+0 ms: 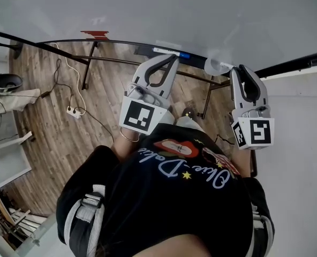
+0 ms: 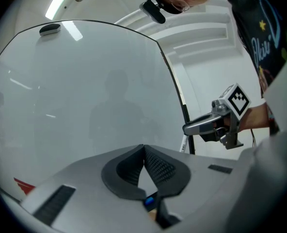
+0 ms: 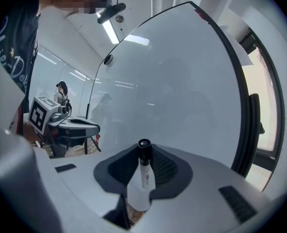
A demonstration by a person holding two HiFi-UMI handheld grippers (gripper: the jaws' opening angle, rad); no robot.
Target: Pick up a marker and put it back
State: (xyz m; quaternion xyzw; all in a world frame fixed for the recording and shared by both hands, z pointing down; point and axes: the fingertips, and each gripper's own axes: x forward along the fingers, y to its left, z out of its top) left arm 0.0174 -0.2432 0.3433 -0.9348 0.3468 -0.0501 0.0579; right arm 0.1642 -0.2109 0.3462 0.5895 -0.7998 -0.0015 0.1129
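Left tongs (image 2: 144,148): tips pressed together, nothing gripped, aimed level at whiteboard (image 2: 85,91). Red patch (image 2: 24,184) low on board, at left. Wooden floor (image 1: 51,133) beneath, with power strip (image 1: 73,111) and cables lying on it. Right tongs (image 3: 143,149): clamped on marker (image 3: 142,176). White barrel upright between pads, black cap on top, held in front of whiteboard.

The left claw (image 1: 168,58) and right claw (image 1: 243,69) stand side by side, apart, before the whiteboard (image 1: 201,15). A marker (image 3: 143,171) sits between the right claw's jaws. A second marker (image 1: 170,52) lies on the board's ledge (image 1: 121,43), just beyond the left claw.
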